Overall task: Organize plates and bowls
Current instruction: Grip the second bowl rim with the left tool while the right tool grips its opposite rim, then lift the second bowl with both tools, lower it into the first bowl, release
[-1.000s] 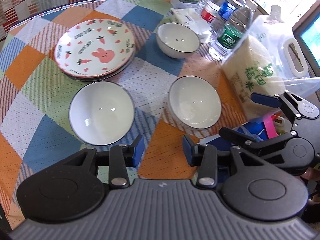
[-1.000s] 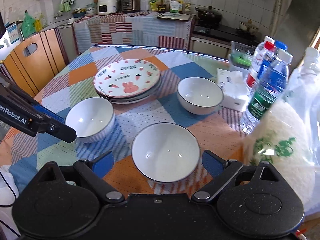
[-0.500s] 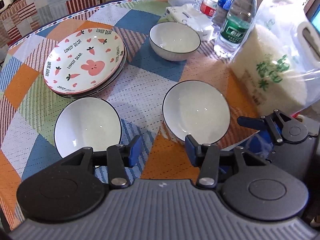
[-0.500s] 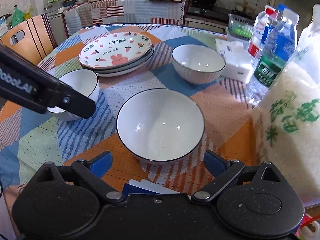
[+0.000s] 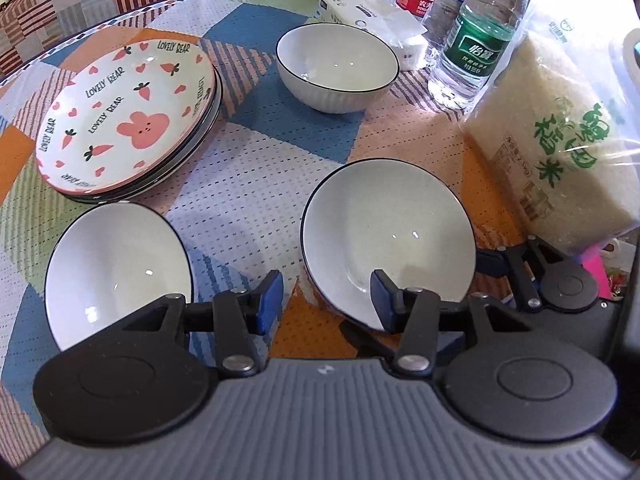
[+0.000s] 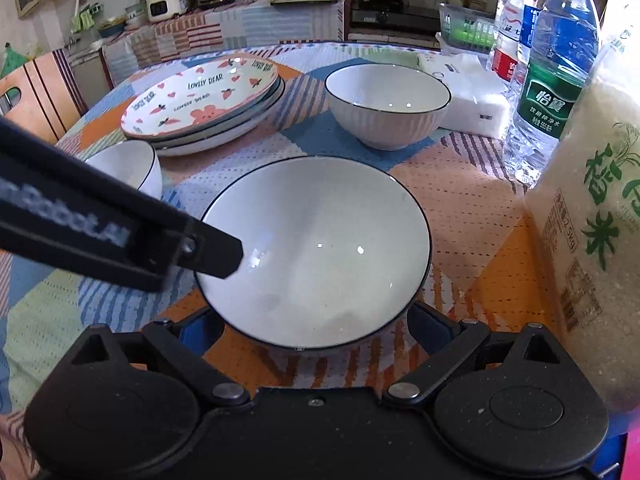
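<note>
Three white bowls with dark rims stand on the patchwork tablecloth. The near right bowl (image 5: 386, 236) (image 6: 316, 248) lies between my grippers. My left gripper (image 5: 326, 300) is open, its right finger over this bowl's near rim. My right gripper (image 6: 314, 330) is open wide, with the bowl's near edge between its blue pads, apart from them as far as I can tell. The near left bowl (image 5: 116, 268) (image 6: 132, 168) is beside it. The far bowl (image 5: 336, 66) (image 6: 386, 104) stands behind. A stack of bunny-print plates (image 5: 128, 116) (image 6: 204, 100) sits at the back left.
A rice bag (image 5: 556, 152) (image 6: 596, 216) stands close on the right. Water bottles (image 5: 476, 36) (image 6: 552, 80) and a tissue pack (image 5: 372, 12) (image 6: 468, 96) are behind the far bowl. A wooden chair (image 6: 36, 92) stands left of the table.
Both grippers have moved forward and lower toward the near right bowl. The right gripper's pads now flank its near edge, and the left finger reaches over its rim.
</note>
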Motion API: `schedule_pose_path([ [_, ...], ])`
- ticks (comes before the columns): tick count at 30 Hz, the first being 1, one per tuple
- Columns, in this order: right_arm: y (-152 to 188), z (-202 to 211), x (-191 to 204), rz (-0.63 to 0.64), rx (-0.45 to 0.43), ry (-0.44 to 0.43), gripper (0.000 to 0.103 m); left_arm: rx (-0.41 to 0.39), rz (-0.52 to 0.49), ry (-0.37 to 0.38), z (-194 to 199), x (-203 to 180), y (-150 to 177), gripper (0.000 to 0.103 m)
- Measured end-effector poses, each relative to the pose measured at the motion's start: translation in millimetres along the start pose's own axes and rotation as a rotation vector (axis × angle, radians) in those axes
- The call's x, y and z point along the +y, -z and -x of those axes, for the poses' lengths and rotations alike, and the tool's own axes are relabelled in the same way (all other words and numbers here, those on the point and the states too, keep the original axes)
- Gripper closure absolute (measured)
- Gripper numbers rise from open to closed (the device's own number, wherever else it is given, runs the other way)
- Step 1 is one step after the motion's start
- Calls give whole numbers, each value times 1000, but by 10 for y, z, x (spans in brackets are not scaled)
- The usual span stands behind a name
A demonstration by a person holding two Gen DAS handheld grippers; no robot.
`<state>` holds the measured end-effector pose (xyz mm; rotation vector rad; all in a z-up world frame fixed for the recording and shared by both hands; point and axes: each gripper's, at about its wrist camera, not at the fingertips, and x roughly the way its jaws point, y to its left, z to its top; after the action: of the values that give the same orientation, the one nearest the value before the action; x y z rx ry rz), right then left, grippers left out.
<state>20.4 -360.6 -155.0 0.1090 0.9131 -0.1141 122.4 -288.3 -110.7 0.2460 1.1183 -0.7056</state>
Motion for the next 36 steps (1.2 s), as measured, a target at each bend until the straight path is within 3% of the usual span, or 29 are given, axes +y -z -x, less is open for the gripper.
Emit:
schedule_pose_path([
  [7, 36, -79, -1, 8, -49, -19, 2, 35, 7, 11, -286, 7, -113, 61],
  [11, 43, -84, 2, 15, -56, -22, 3, 54, 7, -25, -390, 37, -97, 81],
  [15, 50, -78, 7, 16, -60, -23, 3, 53, 28, -8, -393, 70, -74, 92],
  [25, -20, 181, 82, 10, -61, -34, 3, 66, -34, -21, -47, -9, -75, 92],
  [36, -221, 613, 318, 39, -64, -42, 3, 51, -31, -25, 536, 37, -68, 91],
])
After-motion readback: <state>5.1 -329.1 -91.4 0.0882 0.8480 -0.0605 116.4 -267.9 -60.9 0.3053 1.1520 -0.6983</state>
